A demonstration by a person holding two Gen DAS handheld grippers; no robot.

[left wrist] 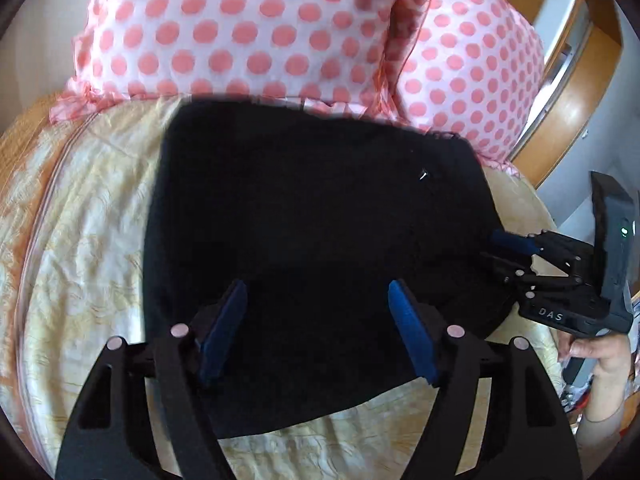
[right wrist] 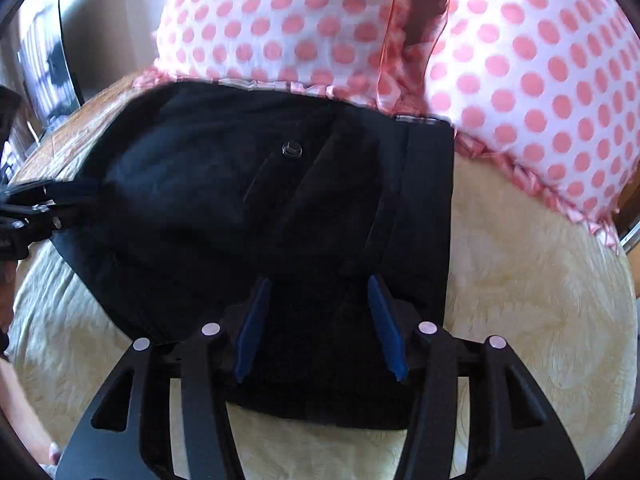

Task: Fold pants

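Note:
Black pants point(left wrist: 312, 232) lie folded in a compact block on the cream bedspread; they also show in the right wrist view point(right wrist: 280, 220), with a clear button point(right wrist: 292, 148) and the waistband at the right side. My left gripper point(left wrist: 318, 288) is open above the near part of the pants, blue pads spread wide. My right gripper point(right wrist: 316, 280) is open over the near edge of the pants. The right gripper also shows in the left wrist view point(left wrist: 516, 252), at the pants' right edge.
Two white pillows with pink dots point(left wrist: 248, 32) point(right wrist: 540, 92) lie just behind the pants. The cream patterned bedspread point(left wrist: 80, 240) surrounds them. A wooden bed frame point(left wrist: 576, 112) curves at the right. A person's hand point(left wrist: 596, 352) holds the right gripper's handle.

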